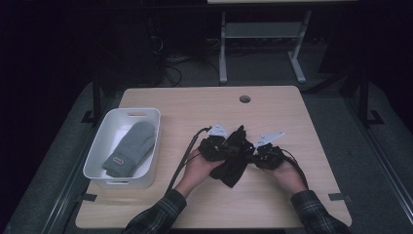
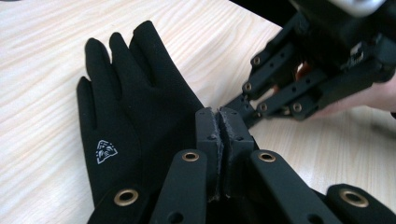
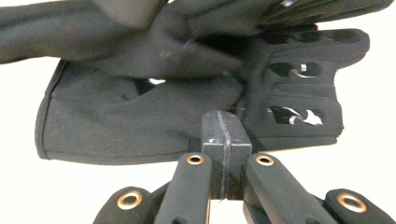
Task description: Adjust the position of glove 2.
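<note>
Both forearms reach in side by side, the left gripper (image 1: 225, 148) and right gripper (image 1: 253, 152) facing each other, jaws pressed together.

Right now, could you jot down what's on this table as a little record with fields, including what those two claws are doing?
surface: light wooden table
item in hand: black glove, lying near the table's middle, fingers pointing away from the person
left claw: shut, jaws together at the glove's edge; whether they pinch the fabric cannot be told
right claw: shut, jaws together against the glove; grip likewise unclear
container: white bin at the table's left
in the container: grey mitten
</note>
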### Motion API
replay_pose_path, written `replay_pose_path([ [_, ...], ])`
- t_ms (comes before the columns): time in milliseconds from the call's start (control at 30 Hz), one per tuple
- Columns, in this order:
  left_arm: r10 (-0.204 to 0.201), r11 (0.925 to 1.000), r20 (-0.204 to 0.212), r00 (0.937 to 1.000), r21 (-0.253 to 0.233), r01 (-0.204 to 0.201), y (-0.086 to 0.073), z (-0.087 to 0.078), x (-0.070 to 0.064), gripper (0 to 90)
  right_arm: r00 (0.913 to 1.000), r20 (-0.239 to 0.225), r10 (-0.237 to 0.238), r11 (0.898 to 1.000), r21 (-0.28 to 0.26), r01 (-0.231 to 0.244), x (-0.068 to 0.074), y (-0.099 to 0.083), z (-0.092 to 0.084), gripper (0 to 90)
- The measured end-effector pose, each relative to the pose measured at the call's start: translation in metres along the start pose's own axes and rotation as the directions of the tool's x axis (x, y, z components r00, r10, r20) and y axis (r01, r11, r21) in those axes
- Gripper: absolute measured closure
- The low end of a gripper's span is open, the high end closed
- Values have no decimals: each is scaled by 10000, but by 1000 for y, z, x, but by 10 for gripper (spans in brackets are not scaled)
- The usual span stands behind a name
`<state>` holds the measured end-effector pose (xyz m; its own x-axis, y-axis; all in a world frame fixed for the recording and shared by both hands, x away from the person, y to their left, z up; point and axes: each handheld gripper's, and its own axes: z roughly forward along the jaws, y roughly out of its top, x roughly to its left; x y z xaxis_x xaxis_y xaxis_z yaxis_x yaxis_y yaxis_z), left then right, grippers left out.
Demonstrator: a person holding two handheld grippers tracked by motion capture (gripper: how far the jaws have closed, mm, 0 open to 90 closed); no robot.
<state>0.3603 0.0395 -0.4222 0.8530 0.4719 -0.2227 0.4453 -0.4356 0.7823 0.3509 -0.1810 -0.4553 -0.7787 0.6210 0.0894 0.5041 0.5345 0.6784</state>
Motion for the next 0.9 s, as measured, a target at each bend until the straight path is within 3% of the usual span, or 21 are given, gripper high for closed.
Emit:
replay_pose_path([
  [367,154,9996,376,9992,243,-163,-1,19,-12,844,9977,457,501,9985,-262,-490,-18,-13,-21,886],
  [567,297,9994,539,9981,147,-305,1,21,-17,752,9955,675,671,9973,-353,-648,-25,-19,-28,838],
  [667,336,9993,575,9978,130,-344,1,19,-19,754,9933,859,772,9967,-300,-749,-27,-22,-31,725],
  [767,525,9978,614,9967,375,-549,0,19,-22,829,9905,1071,860,9961,-267,-836,-30,-28,-33,568],
  [900,623,9955,654,9959,673,-667,-3,25,-23,887,9868,1174,1119,9937,-174,-1107,-33,-36,-35,469],
])
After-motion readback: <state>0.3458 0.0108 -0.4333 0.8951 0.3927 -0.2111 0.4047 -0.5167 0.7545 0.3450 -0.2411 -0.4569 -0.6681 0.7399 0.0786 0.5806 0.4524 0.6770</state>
